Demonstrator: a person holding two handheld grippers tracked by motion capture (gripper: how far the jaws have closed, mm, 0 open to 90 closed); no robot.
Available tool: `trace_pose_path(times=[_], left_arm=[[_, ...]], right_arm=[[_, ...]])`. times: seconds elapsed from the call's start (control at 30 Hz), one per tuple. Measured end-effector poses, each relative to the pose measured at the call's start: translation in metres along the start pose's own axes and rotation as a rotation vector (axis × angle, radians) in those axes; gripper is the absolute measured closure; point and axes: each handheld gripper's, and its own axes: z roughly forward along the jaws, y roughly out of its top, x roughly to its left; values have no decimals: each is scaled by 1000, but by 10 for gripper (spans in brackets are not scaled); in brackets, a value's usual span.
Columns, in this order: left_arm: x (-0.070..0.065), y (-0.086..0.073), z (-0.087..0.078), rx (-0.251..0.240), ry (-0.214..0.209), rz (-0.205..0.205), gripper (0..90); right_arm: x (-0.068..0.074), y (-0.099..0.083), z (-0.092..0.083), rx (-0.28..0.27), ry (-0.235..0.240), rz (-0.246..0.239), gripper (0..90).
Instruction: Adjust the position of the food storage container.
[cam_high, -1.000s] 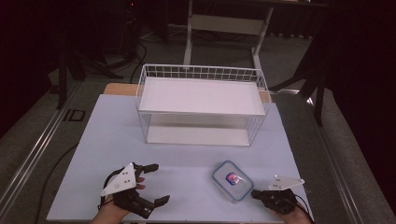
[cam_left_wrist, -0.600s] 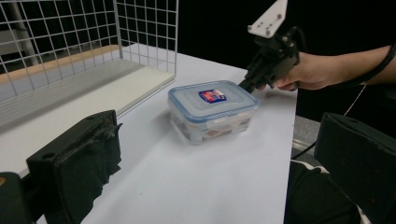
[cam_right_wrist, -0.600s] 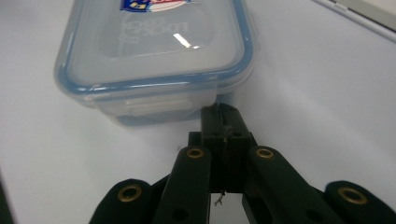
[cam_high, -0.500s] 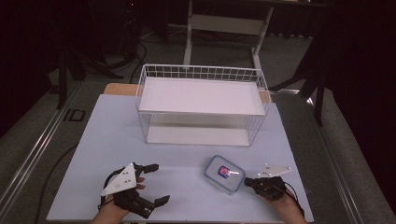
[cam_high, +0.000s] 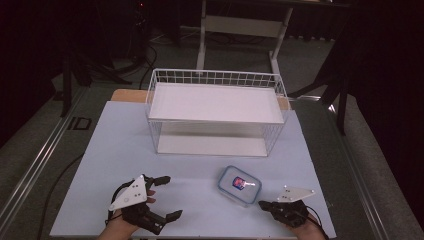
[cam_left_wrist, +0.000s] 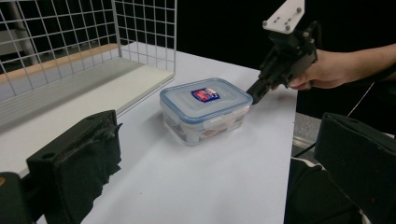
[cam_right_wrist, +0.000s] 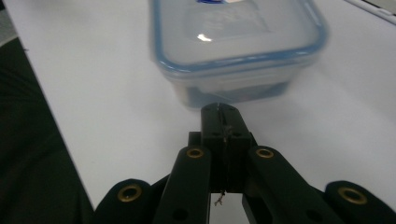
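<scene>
Right gripper (cam_right_wrist: 219, 109) is pinched tight on nothing, tip at the box (cam_high: 239, 184), which sits on the table just in front of the basket (cam_high: 216, 79), off its right half. Left gripper (cam_high: 165, 197) hangs wide open, well left of the box. Risk: an off-centre nudge spins it or slides it off the table's near edge. Long axis runs diagonally, lid up

container (cam_high: 239, 184): clear glossy plastic | basket (cam_high: 216, 79): white wire | table (cam_high: 120, 150): matt
</scene>
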Motion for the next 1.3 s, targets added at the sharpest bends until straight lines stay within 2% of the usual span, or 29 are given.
trace_pose_path(times=[0.1,0.33,0.63,0.93,1.07,1.17,1.3], left_arm=[[0,0,0,1,-1,0,15],[1,0,-1,2,-1,-3,15],[1,0,0,4,-2,-2,14],[1,0,-1,3,-2,-1,15],[2,-1,-2,3,-3,-5,15],[1,-1,-2,6,-2,-5,15],[1,-1,-2,6,-4,-5,15]], right_arm=[[0,1,4,2,15,15,900],[4,3,12,9,36,8,900],[-8,11,16,11,-11,22,900],[-23,28,36,18,-54,1,900],[-28,34,44,13,-60,9,900],[-29,40,49,28,-64,-18,900],[-32,47,55,31,-65,-28,900]])
